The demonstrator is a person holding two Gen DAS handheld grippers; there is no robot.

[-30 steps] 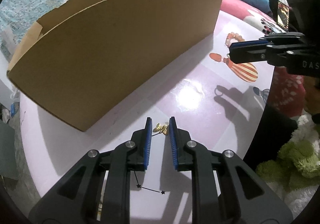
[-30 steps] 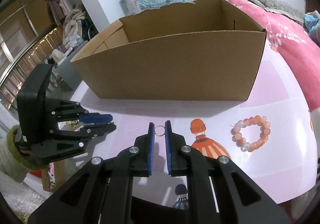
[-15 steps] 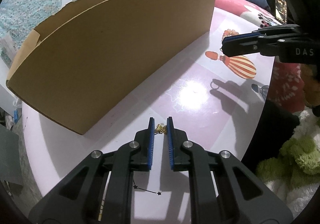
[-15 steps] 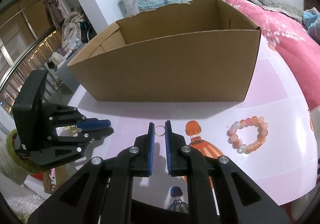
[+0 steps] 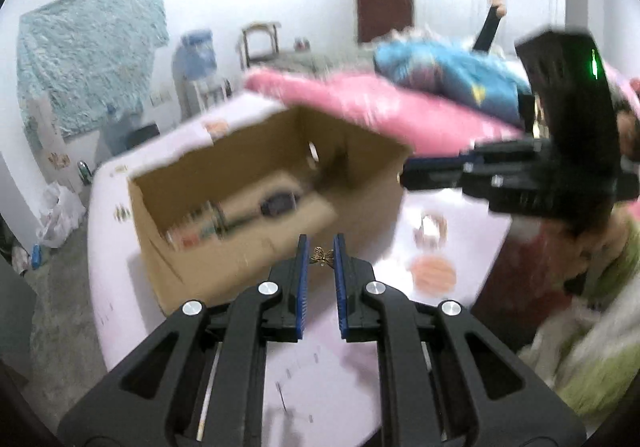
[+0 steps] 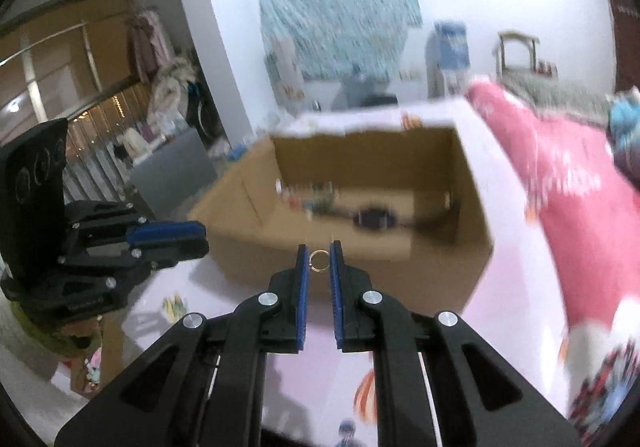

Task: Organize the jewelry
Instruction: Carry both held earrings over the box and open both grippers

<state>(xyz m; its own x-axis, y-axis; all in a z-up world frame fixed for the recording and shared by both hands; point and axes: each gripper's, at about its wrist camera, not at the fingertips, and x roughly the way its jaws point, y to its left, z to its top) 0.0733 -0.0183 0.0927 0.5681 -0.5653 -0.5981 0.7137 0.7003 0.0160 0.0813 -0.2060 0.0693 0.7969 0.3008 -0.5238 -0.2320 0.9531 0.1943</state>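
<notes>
My left tongs [image 5: 321, 256] pinch a small gold butterfly charm [image 5: 322, 256] between their blue pads, held in the air in front of the near wall of an open cardboard box [image 5: 224, 247]. My right tongs [image 6: 319, 260] are clamped on a thin metal ring [image 6: 319, 260], likewise held just short of the same box [image 6: 360, 259], whose open top faces both cameras. Inside the box, on its floor, lies a dark wristwatch [image 6: 374, 218] among some blurred smaller items I cannot make out. The box stands on a pale pink desk [image 5: 448, 247] printed with cartoon figures. From the right camera, the left tongs [image 6: 200, 237] show at the left edge, beside the box; from the left camera, the right tongs [image 5: 406, 177] reach in from the right. A pink quilt [image 6: 560, 183] covers the bed behind the desk. Both views are motion-blurred.
</notes>
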